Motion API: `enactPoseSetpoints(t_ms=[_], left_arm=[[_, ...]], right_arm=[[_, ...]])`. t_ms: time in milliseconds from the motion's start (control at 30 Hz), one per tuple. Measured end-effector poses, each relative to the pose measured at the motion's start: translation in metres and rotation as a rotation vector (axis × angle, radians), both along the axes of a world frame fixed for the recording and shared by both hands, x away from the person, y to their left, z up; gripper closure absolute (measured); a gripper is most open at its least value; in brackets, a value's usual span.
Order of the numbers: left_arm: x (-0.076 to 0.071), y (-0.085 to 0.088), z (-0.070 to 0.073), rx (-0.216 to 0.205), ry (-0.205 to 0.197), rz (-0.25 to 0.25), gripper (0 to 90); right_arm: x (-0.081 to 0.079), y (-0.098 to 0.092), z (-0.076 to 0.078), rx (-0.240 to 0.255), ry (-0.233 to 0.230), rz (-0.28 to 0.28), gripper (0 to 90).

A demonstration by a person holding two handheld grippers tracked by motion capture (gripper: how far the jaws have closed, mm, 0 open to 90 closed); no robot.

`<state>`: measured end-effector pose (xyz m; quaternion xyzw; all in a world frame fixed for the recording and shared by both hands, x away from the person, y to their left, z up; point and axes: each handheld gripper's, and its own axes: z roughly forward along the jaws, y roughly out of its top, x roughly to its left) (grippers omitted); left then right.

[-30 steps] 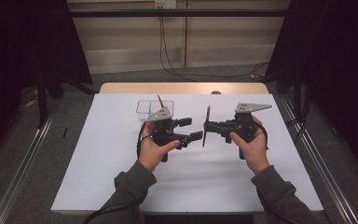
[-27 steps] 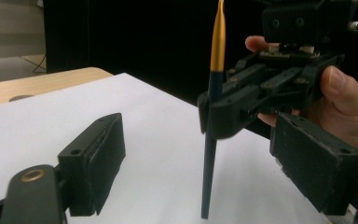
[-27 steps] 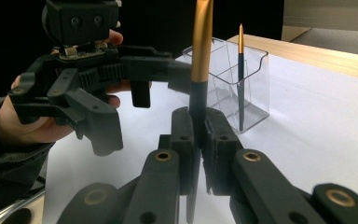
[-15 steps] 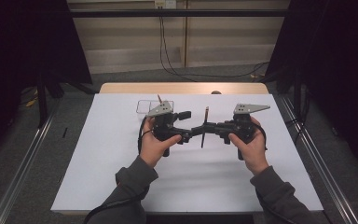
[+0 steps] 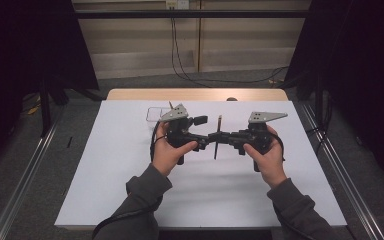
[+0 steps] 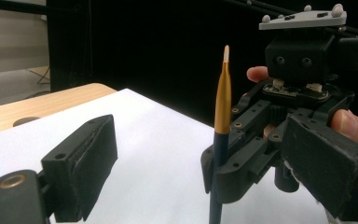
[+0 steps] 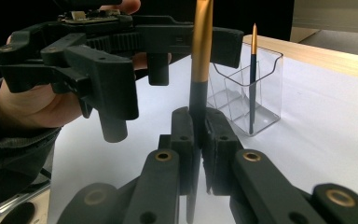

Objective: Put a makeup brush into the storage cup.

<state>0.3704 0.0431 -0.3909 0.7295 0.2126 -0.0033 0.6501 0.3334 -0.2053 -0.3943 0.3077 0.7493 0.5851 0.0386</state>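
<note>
A slim paintbrush [image 5: 217, 137] with a dark handle and a golden ferrule is held upright above the middle of the white table cover [image 5: 130, 190], between the two hands. It is clamped by the right gripper [image 5: 219, 139], whose jaws are pressed fully together on the dark handle; in the right gripper view the brush [image 7: 200, 60] is seen rising straight out of the closed pads [image 7: 186, 135], the ferrule well above them and the lower end of the handle passing down below them.

The left gripper [image 5: 205, 131] is held just to the left of the brush, pointing right toward it. Its jaws have just been opening and are now spread wide, with nothing gripped. In the left gripper view the brush [image 6: 222, 116] stands beyond and between the two open jaws (nearer the right one), apart from both pads [image 6: 93, 163].

Farther back and to the left, a clear plastic holder [image 5: 156, 115] stands on the cover, near the left gripper. A second brush [image 7: 252, 74] is seen standing upright in one of its compartments [image 7: 242, 93].
</note>
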Motion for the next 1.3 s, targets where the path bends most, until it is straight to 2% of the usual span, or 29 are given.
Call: enactPoseSetpoints(t_ms=[233, 467, 533, 733, 900, 1200, 1300], left_arm=[[0.0006, -0.0008, 0.0018, -0.022, 0.016, -0.009, 17.7], [0.0013, 0.0, 0.0009, -0.011, 0.015, -0.026, 28.9], [0.0013, 0.0001, 0.0008, -0.024, 0.024, -0.025, 33.2], [0.0008, -0.0001, 0.0019, -0.025, 0.024, -0.043, 45.4], [-0.0004, 0.0005, 0.0021, -0.023, 0.052, -0.068, 56.1], [-0.0012, 0.0016, 0.0033, -0.018, 0.05, -0.075, 67.1], [-0.0019, 0.0022, 0.0042, -0.031, 0.059, -0.073, 71.7]], right_arm=[[-0.0005, 0.0008, 0.0005, 0.004, -0.002, 0.011, 84.0], [-0.0005, 0.0012, -0.0004, 0.005, -0.003, 0.016, 84.0], [-0.0007, 0.0013, -0.0006, 0.004, -0.002, 0.016, 84.0], [-0.0008, 0.0029, -0.0001, -0.004, -0.005, 0.02, 84.0], [-0.0011, 0.0032, 0.0006, -0.003, -0.006, 0.023, 84.0], [-0.0012, 0.0056, -0.0002, -0.008, -0.004, 0.032, 84.0], [-0.0011, 0.0063, 0.0, -0.01, -0.008, 0.034, 84.0]])
